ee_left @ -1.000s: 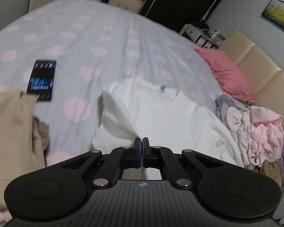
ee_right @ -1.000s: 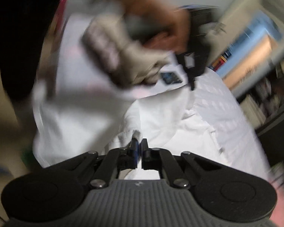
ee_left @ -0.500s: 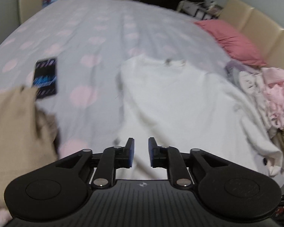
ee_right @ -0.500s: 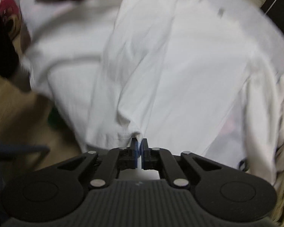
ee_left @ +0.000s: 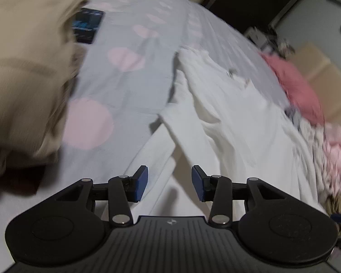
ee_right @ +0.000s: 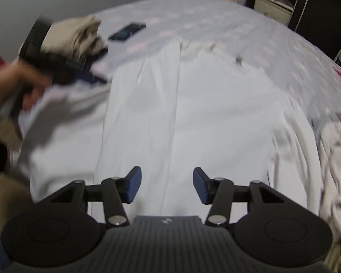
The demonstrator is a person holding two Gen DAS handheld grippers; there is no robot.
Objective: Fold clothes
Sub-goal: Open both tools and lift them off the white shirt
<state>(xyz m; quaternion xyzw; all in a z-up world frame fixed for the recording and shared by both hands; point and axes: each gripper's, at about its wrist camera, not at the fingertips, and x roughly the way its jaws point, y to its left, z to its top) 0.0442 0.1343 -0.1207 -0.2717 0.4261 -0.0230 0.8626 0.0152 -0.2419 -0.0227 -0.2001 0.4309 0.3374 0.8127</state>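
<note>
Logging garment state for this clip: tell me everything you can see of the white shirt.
The white shirt is plain, of soft, lightly creased cloth, and lies spread on the dotted bedsheet, collar end away from the cameras. Its left side is folded in over the body, leaving a long straight edge down the front; the right side bunches in ridges beside a pile of pink clothes. A small dark tag shows at the neck. Neither open gripper, left or right, holds it.
</note>
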